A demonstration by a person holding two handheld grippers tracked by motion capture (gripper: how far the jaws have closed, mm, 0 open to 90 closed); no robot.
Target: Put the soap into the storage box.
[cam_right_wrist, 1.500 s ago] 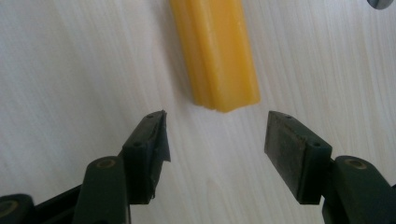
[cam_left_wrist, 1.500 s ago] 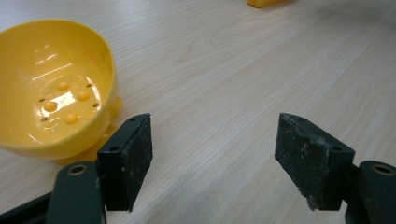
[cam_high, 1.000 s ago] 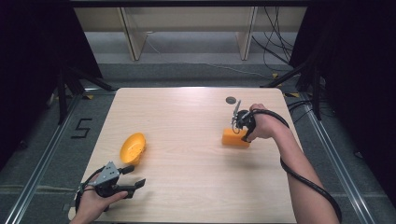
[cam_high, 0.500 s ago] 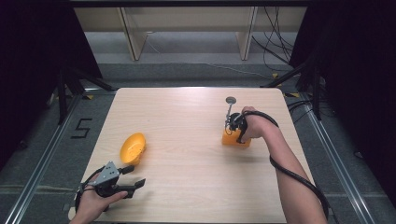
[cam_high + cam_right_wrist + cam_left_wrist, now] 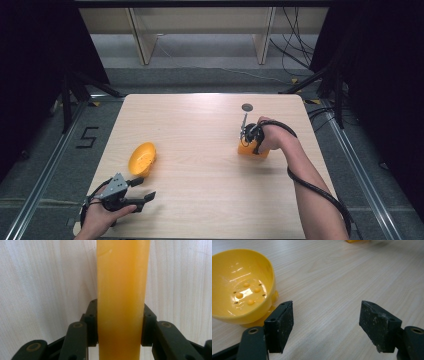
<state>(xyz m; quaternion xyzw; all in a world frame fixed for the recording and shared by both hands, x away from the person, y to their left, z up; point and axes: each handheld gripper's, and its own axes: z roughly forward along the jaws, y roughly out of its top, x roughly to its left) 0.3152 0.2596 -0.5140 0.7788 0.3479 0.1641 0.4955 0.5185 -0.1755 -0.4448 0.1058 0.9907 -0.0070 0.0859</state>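
My right gripper (image 5: pixel 119 322) clamped on the orange block (image 5: pixel 122 290), block squeezed between its jaws, my left gripper (image 5: pixel 327 322) gaped beside the yellow bowl (image 5: pixel 239 287)

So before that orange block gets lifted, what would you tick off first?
1. Right hand-held gripper closed on the orange block: ok, both jaws press its sides.
2. Block centred between the jaws: ok in the right gripper view.
3. Block clear of the table: cannot tell, it looks to be resting on the wood.
4. Left hand-held gripper free: ok, jaws wide apart, nothing between them.
5. Yellow bowl reachable: ok, it lies tipped on its side just ahead of the left hand-held gripper.
6. Path between block and bowl: ok, bare wood in the high view.
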